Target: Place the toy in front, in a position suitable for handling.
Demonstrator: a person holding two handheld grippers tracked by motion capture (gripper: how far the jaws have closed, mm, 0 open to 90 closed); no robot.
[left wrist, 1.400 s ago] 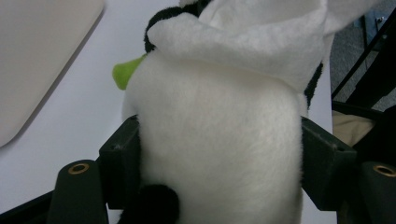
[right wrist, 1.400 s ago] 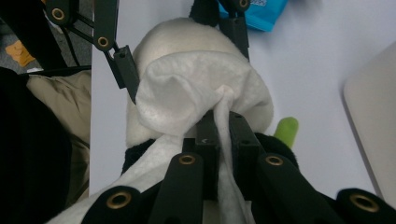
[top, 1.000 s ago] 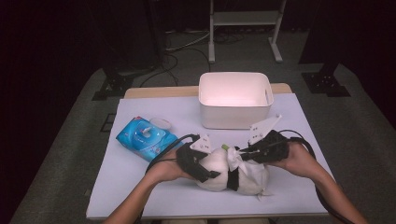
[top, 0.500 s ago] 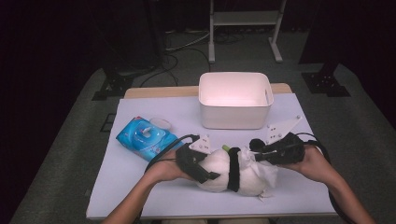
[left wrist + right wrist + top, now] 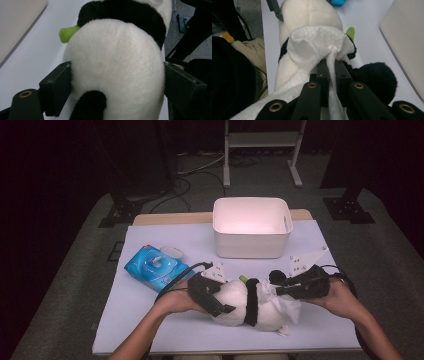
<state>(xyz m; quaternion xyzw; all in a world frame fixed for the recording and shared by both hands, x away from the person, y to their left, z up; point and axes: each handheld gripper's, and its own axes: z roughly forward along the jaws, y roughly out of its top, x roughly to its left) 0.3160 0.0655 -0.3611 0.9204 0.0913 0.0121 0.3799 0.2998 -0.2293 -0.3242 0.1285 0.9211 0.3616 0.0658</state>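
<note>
The plush panda (image 5: pixel 240 302) is laid lengthwise across the table, head rightward, clamped by the left gripper (image 5: pixel 212 292); the white cloth (image 5: pixel 285 305) is pinched by the right gripper (image 5: pixel 280 289).

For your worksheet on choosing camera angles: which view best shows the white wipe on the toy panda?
The right gripper view: the white wipe is close up, draped over the toy panda and pinched in the right gripper. The high view shows the wipe small, beside that gripper. The left gripper view shows the panda's body between the left gripper jaws.
</note>
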